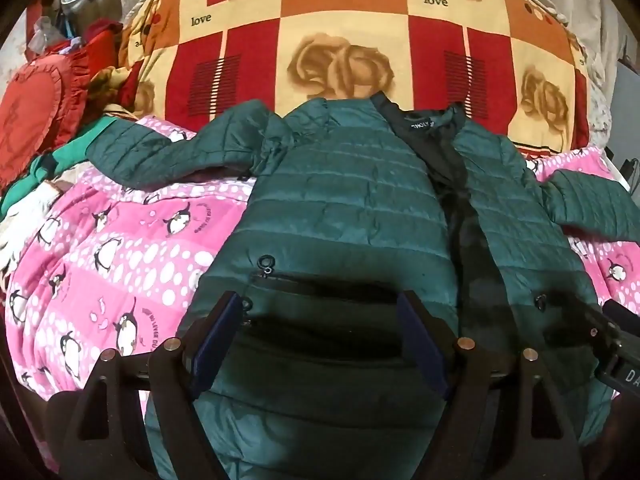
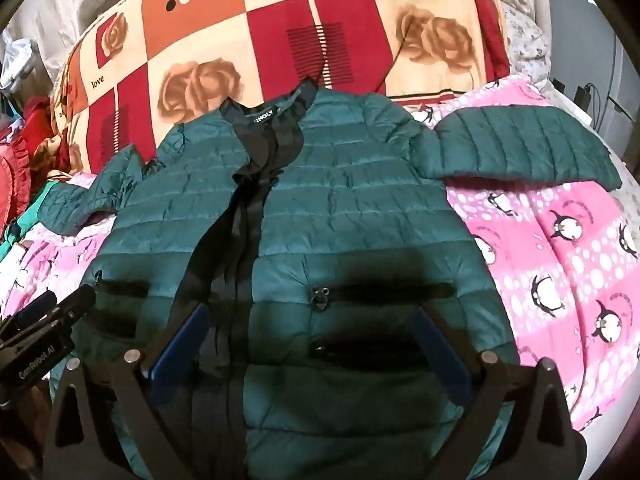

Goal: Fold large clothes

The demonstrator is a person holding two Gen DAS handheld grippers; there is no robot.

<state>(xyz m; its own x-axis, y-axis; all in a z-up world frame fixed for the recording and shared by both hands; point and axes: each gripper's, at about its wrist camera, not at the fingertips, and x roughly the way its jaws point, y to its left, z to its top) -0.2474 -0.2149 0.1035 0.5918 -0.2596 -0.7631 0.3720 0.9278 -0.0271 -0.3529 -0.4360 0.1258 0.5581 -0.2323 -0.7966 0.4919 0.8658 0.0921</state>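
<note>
1. Both claws are spread wide and holding nothing: left claw point(image 1: 320, 312) hangs over the jacket's point(image 1: 344, 208) lower front by a pocket zip point(image 1: 266, 264), right claw point(image 2: 312, 328) over the other front panel, by its own zip pull point(image 2: 319, 296). Whether the tips actually touch the fabric, I can't tell.

2. Jacket's lying face up on the pink penguin blanket point(image 1: 112, 248), collar point(image 2: 264, 120) pointing at the big rose-print pillow point(image 2: 240, 48). Front is open a bit, black lining showing down the middle. Both sleeves stick out sideways: one point(image 1: 168, 152) on the left, one point(image 2: 524, 144) on the right.

3. Looks to me like the very start, laid out and nothing folded yet.

4. Next move, I'd guess: grab a sleeve or a side edge and bring it across the chest. Puffy slick fabric, so it needs a decent pinch or it'll slide back.

5. Stuff you can't see: the hem is hidden under the claws, the right sleeve's cuff runs off the left view's edge, and the collar label is only half readable. Clutter at far left, a red cushion point(image 1: 24, 120) plus some green cloth, is too jumbled to sort out.
</note>
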